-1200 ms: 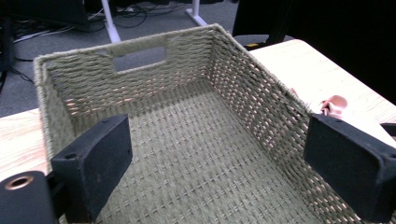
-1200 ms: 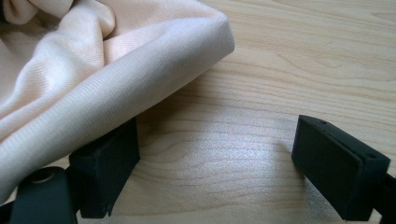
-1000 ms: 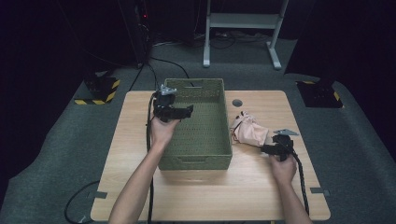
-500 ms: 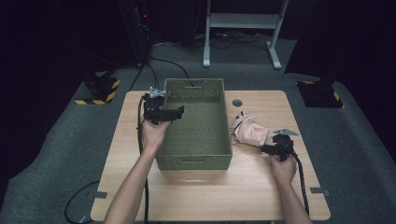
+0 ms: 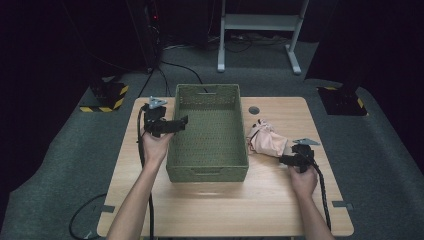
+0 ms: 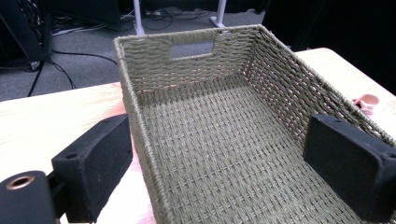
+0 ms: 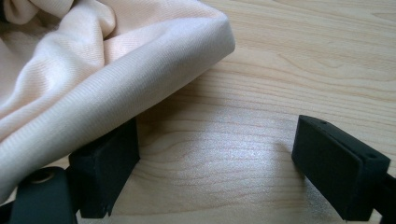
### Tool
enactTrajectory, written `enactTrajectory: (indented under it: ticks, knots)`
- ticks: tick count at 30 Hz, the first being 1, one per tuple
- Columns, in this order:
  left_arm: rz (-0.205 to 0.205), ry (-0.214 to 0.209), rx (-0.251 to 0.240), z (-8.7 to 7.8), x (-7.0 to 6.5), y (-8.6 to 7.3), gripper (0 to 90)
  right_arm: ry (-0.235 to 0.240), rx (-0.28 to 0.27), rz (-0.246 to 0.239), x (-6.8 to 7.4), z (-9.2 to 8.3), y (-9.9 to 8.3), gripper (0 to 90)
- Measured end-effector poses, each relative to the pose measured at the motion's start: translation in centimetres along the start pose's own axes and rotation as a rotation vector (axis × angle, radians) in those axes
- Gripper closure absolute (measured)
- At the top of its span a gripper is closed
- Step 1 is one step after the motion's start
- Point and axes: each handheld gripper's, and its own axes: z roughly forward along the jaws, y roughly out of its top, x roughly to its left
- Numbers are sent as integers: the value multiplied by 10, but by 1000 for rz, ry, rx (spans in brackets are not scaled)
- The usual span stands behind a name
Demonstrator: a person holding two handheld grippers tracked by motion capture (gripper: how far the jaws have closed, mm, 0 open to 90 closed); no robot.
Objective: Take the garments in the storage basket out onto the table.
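Observation:
A green woven basket [image 5: 207, 173] stands empty in the middle of the wooden table [image 5: 225, 210]. My left gripper [image 5: 181, 123] hovers at its left rim, open. In the left gripper view that gripper [image 6: 219, 140] straddles the basket's [image 6: 187, 37] left wall, one jaw outside and one over the inside. A crumpled pale pink cloth [image 5: 266, 142] lies right of the basket. My right gripper [image 5: 285, 159] rests low at the cloth's near right edge, open. In the right gripper view the cloth [image 7: 93, 70] drapes over that gripper's [image 7: 219, 144] left jaw, and bare wood lies between the jaws.
A small round grey disc [image 5: 254, 110] sits in the tabletop behind the cloth. Beyond the table stand a white metal frame [image 5: 260, 25] and a yellow-and-black striped base [image 5: 107, 97], with cables on the grey floor.
My left gripper has moved left and slightly nearer, from over the basket's inside to its left rim. The right gripper and the cloth have stayed put.

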Motion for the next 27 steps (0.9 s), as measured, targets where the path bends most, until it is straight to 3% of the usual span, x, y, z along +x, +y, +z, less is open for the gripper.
enactTrajectory:
  ticks: [27]
  knots:
    - [-44, 29, -6, -21, 19, -21, 92, 0, 1, 1, 0, 0, 0, 144]
